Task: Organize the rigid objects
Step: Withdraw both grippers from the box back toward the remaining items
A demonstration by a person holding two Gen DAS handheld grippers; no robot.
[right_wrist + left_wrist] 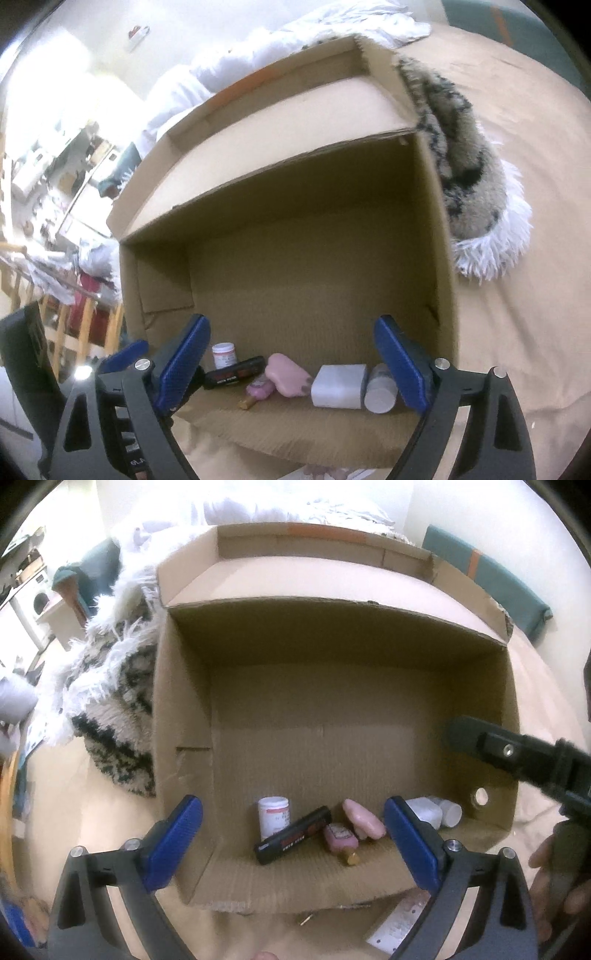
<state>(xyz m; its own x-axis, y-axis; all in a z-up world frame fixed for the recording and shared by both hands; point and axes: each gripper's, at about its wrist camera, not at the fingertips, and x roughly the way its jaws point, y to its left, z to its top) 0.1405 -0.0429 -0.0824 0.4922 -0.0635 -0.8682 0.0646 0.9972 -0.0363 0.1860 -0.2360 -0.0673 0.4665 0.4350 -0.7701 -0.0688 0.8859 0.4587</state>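
Cardboard box [332, 686], open-topped, on a beige sheet [524, 206]; it fills the field ahead of both grippers. A shaggy black-and-white rug [110, 709] lies against the box wall, outside it.

Contents sit in a row against the near wall of the box, just beyond and below the fingertips:
- white rectangular container [338, 386], on its side, inside the right gripper's right-hand finger. Looks like stiff plastic with flat faces; judged light, best taken across the flat sides.
- white bottle [380, 389], lying down, touching that container. Round and smooth, so may roll or slip; grip mid-body.
- pink soap-like bar [290, 374], rounded edges, probably slick.
- black flat case [293, 834], leaning on the white jar [273, 814]. Rigid; take across the narrow width.
- white jar, upright, red label. Rigid; pinch across the body.
- small pink bottle [341, 840] with gold cap, lying flat. Smallest, possibly glass; treat as fragile.

Left gripper [293, 843]: jaws spread wide, nothing between the pads, poised over the near wall.
Right gripper [293, 367]: likewise wide apart and empty.

A flat white card [400, 921] lies outside the box, below the left gripper.
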